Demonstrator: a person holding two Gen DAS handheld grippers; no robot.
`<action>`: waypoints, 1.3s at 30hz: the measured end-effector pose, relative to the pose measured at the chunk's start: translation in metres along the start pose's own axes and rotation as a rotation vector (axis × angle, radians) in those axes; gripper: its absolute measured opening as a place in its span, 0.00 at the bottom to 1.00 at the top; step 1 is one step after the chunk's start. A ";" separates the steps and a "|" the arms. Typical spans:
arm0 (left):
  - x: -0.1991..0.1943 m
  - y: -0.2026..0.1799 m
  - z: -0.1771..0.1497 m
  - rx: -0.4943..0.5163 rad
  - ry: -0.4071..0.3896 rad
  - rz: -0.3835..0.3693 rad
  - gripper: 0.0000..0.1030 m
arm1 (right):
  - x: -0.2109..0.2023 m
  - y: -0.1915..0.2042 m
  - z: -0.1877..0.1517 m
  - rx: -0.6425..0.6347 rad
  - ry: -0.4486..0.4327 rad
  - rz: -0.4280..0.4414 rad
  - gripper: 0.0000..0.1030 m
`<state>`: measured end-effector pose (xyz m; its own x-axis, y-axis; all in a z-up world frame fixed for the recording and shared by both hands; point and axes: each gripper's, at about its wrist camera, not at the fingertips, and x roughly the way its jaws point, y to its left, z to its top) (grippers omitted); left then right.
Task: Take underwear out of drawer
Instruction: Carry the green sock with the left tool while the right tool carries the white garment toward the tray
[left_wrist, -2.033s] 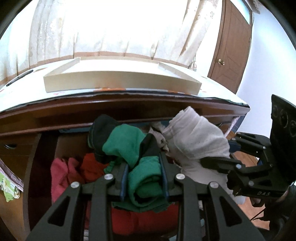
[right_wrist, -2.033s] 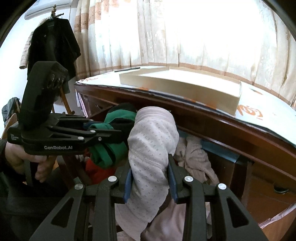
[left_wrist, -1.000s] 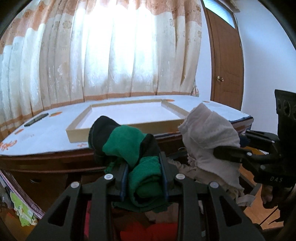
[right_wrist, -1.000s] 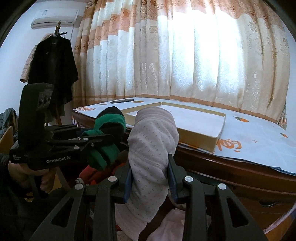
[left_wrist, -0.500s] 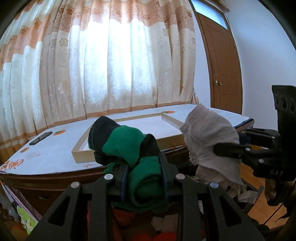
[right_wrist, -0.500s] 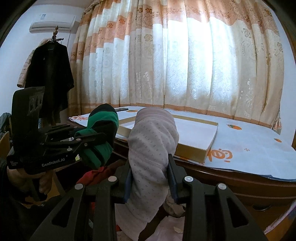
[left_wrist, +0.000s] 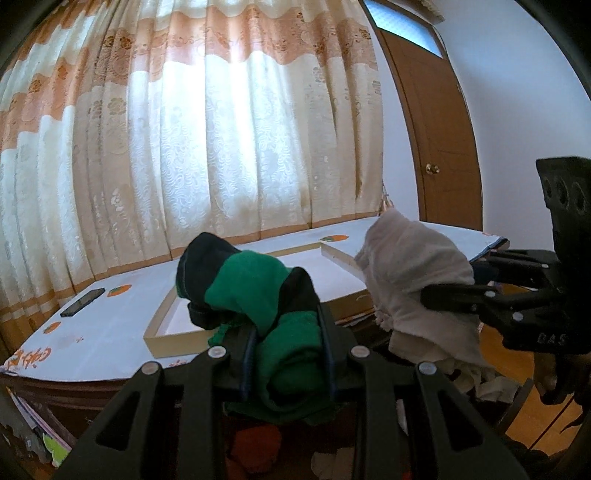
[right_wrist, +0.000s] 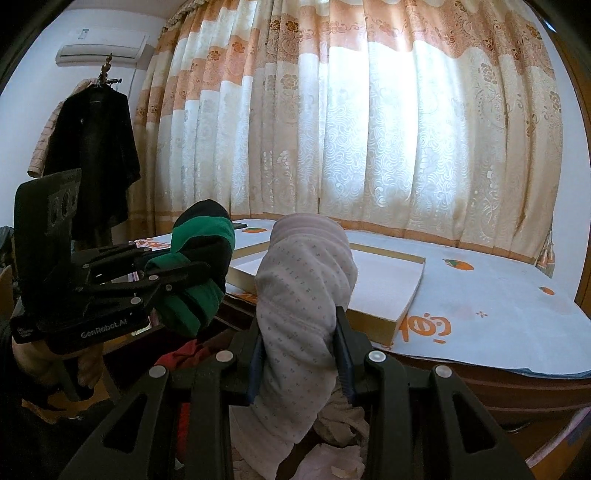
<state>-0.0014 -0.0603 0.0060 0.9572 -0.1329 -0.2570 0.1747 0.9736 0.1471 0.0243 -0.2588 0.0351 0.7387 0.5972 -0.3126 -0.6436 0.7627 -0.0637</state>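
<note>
A bunched green-and-black cotton undergarment (left_wrist: 284, 332) is clamped between the left gripper (left_wrist: 288, 354)'s narrowed jaws; a pale dotted fabric undergarment (right_wrist: 303, 314) is pinched likewise by the right gripper (right_wrist: 299, 354); both are held beside each other before the shallow cream tray (right_wrist: 391, 291).

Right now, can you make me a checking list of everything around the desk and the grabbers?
Surface: wooden desk under a white printed cover, with a shallow tray on it.
Job's things: green and black underwear and pale dotted underwear, both lifted up; more clothes lie below.
Clutter: a dark flat gadget on the cover.
Grippers: left gripper shut on the green pair; right gripper shut on the pale pair.
Cables: nothing seen.
Surroundings: curtains, brown door, black coat, air conditioner.
</note>
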 end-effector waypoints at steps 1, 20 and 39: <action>0.001 -0.001 0.001 0.005 0.000 -0.003 0.27 | 0.000 0.000 0.000 0.001 -0.001 0.001 0.35; 0.026 -0.009 0.028 0.118 0.012 -0.067 0.27 | 0.019 -0.017 0.021 -0.015 0.036 -0.033 0.35; 0.079 0.013 0.081 0.151 0.025 -0.115 0.27 | 0.058 -0.058 0.075 0.004 0.095 -0.053 0.35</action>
<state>0.0950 -0.0733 0.0651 0.9232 -0.2354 -0.3038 0.3171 0.9131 0.2563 0.1196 -0.2496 0.0920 0.7493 0.5295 -0.3976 -0.6030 0.7938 -0.0793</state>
